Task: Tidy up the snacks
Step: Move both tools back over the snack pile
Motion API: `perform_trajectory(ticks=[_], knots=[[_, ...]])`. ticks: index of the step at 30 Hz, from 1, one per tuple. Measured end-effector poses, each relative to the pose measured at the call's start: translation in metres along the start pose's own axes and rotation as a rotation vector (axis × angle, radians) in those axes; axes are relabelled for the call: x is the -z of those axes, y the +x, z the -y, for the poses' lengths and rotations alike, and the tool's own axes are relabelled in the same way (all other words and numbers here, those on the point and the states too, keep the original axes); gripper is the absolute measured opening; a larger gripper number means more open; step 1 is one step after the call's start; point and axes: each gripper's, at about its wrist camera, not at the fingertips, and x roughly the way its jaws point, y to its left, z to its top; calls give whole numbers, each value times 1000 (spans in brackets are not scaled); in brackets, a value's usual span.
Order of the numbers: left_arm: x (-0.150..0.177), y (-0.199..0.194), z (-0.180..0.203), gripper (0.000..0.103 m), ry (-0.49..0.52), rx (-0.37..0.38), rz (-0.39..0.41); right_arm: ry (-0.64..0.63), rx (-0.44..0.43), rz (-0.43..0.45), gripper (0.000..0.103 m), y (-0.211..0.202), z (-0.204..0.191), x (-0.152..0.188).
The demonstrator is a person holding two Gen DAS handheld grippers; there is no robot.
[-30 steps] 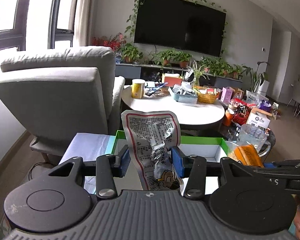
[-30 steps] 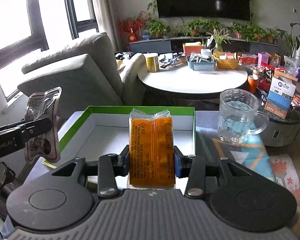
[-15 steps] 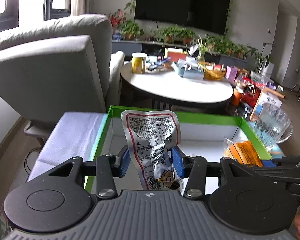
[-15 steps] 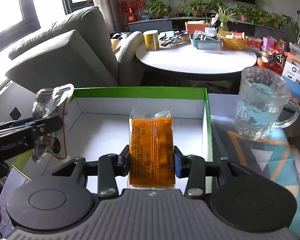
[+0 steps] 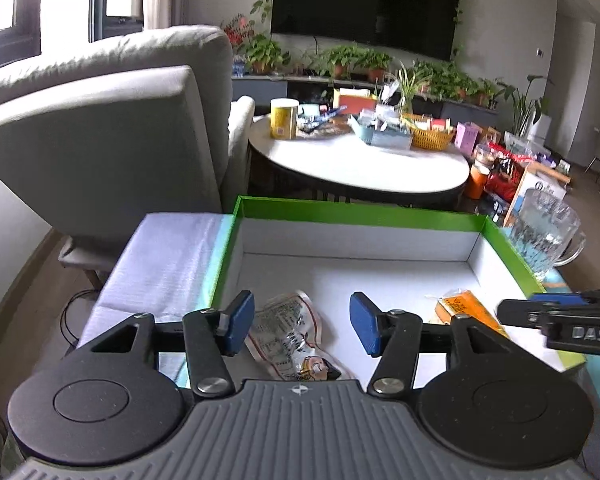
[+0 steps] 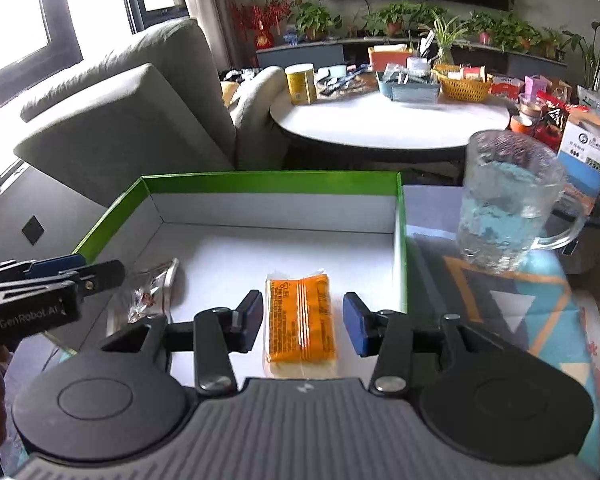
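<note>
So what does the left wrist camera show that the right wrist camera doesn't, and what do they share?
Only the left wrist view shows the printed front of the silver snack pouch, lying flat between the left tool's opening pads, untouched. Only the right wrist view shows the whole orange snack packet lying between the right tool's parted pads. Both show the green-rimmed white box, the clear glass mug and the round white table.

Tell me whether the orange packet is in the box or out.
In. The orange packet lies flat on the white floor of the green box.
</note>
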Motion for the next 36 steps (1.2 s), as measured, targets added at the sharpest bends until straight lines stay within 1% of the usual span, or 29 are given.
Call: perform_trajectory(ticks=[4, 8, 9, 12, 15, 17, 20, 23, 26, 29, 30, 32, 34, 36], knots=[[6, -31, -8, 52, 0, 43, 39, 8, 1, 29, 41, -34, 15, 13], [16, -57, -9, 52, 26, 133, 45, 31, 24, 16, 41, -59, 28, 37], [20, -64, -8, 52, 41, 162, 40, 39, 29, 5, 41, -60, 30, 41], [32, -79, -2, 53, 87, 212, 30, 73, 52, -34, 42, -57, 32, 61], [45, -88, 5, 53, 143, 266, 19, 123, 50, -99, 42, -47, 32, 75], [51, -90, 7, 53, 168, 297, -1, 147, 41, -112, 42, -42, 32, 79], [58, -87, 10, 53, 196, 339, -39, 186, 72, -116, 42, -36, 28, 82], [65, -81, 11, 53, 245, 391, -78, 186, 78, -118, 42, -32, 23, 82], [69, -72, 17, 53, 327, 443, -117, 179, 71, -117, 43, -32, 21, 80], [72, -61, 23, 53, 414, 471, -175, 186, 73, -119, 44, -33, 25, 85], [73, -57, 25, 53, 450, 479, -192, 189, 74, -119, 44, -34, 25, 87], [77, -52, 29, 53, 520, 468, -215, 198, 76, -122, 44, -34, 26, 88], [80, -50, 33, 53, 571, 451, -209, 212, 76, -122, 47, -31, 27, 88], [83, -50, 33, 54, 597, 462, -204, 233, 77, -123, 49, -29, 27, 87]])
